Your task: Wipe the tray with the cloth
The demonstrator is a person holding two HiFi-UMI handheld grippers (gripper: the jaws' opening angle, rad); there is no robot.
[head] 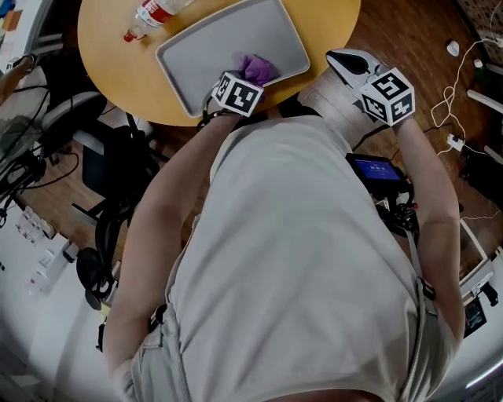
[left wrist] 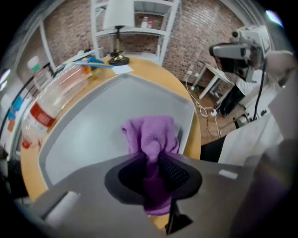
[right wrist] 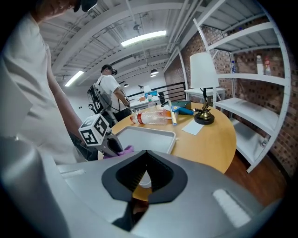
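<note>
The grey tray (head: pixel 212 47) lies on the round yellow table (head: pixel 110 55). At its near right corner a purple cloth (head: pixel 259 68) rests bunched on the tray floor. My left gripper (head: pixel 248 77) is shut on that cloth. In the left gripper view the cloth (left wrist: pixel 151 137) is pinched between the dark pads (left wrist: pixel 173 173) and spills forward onto the tray (left wrist: pixel 88 135). My right gripper (head: pixel 350 61) hovers off the table's right edge, beside the tray. Its jaws (right wrist: pixel 147 154) meet at the tips with nothing in them. From there I see the tray (right wrist: pixel 144 137) and the cloth (right wrist: pixel 123 149).
A clear plastic bottle (head: pixel 153 14) with a red label lies beyond the tray's far left corner. A small lamp (right wrist: pixel 204 74), a paper sheet (right wrist: pixel 192 128) and blue items (right wrist: pixel 184 110) occupy the far side of the table. Shelving (right wrist: pixel 260 83) stands behind. Another person (right wrist: pixel 109 95) stands far off.
</note>
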